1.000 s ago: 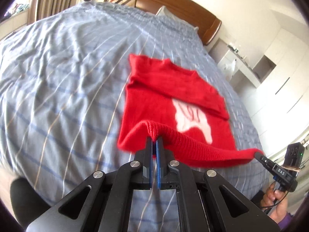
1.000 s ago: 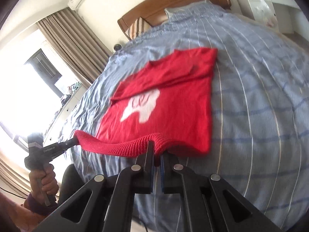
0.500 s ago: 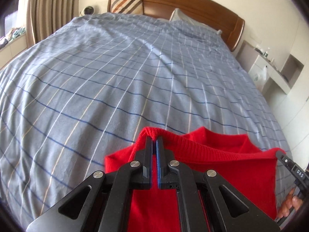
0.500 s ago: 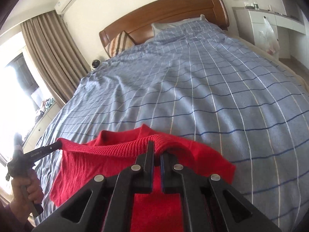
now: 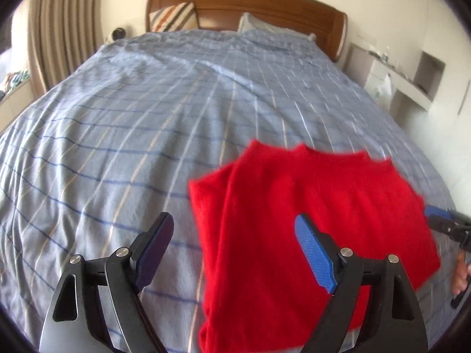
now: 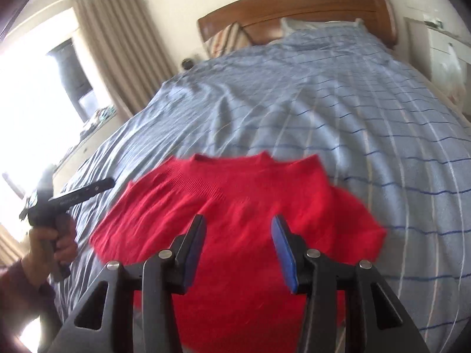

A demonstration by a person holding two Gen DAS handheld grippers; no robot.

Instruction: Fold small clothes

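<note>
Red sweater folded on the checked bedspread, both grippers empty.

The blue checked bedspread (image 5: 147, 135) carries the folded red sweater (image 5: 309, 220) near its foot; the left gripper (image 5: 232, 247) gapes wide beside it, the right gripper (image 6: 237, 247) spread above it.

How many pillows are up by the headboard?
2: a striped pillow leaning on the headboard at left, and a pale pillow right of it, partly under the blue bedspread. More may be hidden.

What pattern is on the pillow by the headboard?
Diagonal stripes on the pillow: cream, dark and orange-brown. Clearest in the left wrist view.
</note>
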